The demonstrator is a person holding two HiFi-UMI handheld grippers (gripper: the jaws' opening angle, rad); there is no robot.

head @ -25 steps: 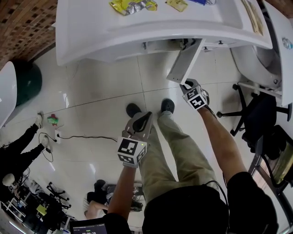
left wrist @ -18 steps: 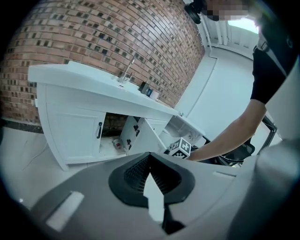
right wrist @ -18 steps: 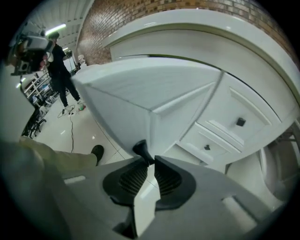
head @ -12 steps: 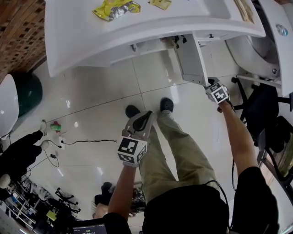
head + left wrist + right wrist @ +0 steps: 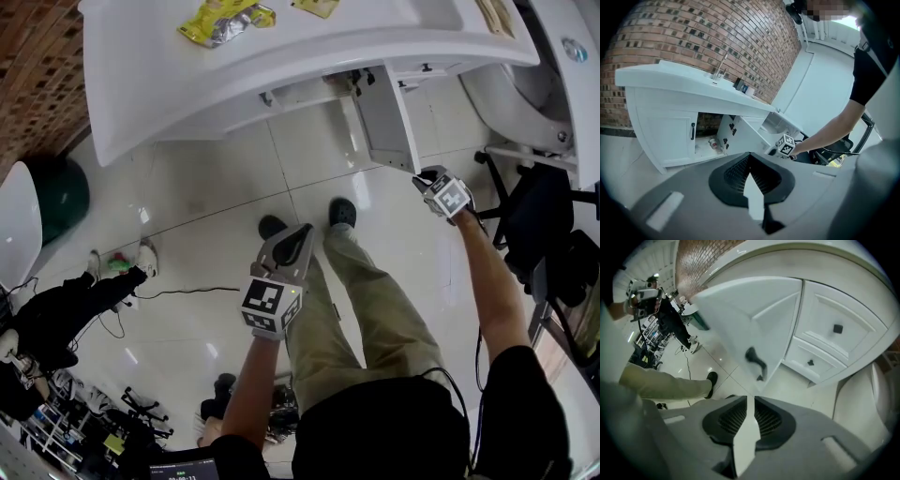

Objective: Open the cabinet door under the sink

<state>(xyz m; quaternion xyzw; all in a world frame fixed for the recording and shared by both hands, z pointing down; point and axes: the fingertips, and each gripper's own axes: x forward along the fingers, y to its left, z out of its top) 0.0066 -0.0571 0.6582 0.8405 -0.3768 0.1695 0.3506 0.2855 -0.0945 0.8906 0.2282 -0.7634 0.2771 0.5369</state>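
Note:
The white cabinet door (image 5: 384, 117) under the counter stands swung wide open, edge toward me. In the right gripper view its face (image 5: 745, 319) fills the left, with the black handle (image 5: 757, 363) just above my jaws. My right gripper (image 5: 427, 176) (image 5: 750, 399) is shut, holds nothing and sits a little off the door's lower corner. My left gripper (image 5: 298, 234) (image 5: 750, 157) is shut and empty, held over the floor above my legs. The left gripper view shows the open door (image 5: 740, 136), the dark cabinet opening (image 5: 708, 133) and the closed neighbouring door (image 5: 670, 136).
Yellow snack packets (image 5: 220, 21) lie on the counter (image 5: 169, 84). Drawers with black knobs (image 5: 836, 329) are right of the door. A black office chair (image 5: 539, 234) stands at the right. On the left are a green round object (image 5: 61, 192), a floor cable (image 5: 178, 292) and another person (image 5: 66, 309).
The door swung from half open to wide open as my right gripper moved right with it; the gripper now sits just off the door. The person at left has shifted.

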